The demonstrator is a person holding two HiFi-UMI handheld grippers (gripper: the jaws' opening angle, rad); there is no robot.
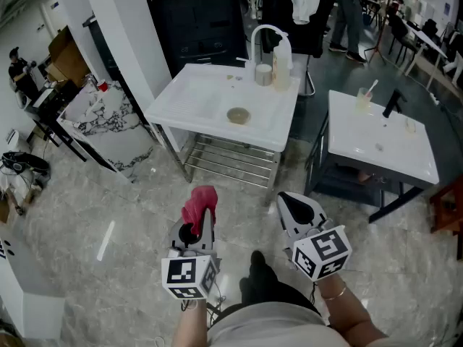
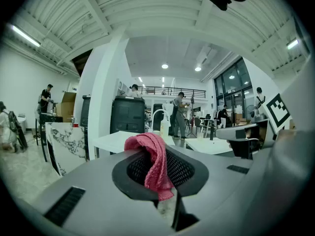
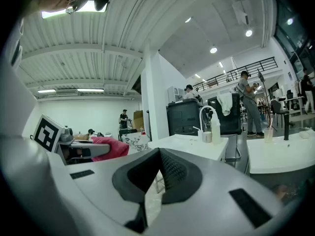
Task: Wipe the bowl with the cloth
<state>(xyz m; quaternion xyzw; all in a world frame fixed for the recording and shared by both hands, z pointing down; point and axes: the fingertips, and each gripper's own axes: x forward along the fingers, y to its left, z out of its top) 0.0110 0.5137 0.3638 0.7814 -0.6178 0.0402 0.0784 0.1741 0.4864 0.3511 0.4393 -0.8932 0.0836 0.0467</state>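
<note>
Pink knitted cloth [image 2: 150,154] droops, crumpled, from the clamped left claw [image 1: 202,221].

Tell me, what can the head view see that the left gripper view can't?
Only the head view shows the bowl, sitting down in the white sink unit. From the left gripper view the bowl is hidden. Only the left gripper view shows the ceiling lights and, close up, the left tongs shut on the cloth. Both views show the pink cloth, the curved tap and the white sink unit.
</note>
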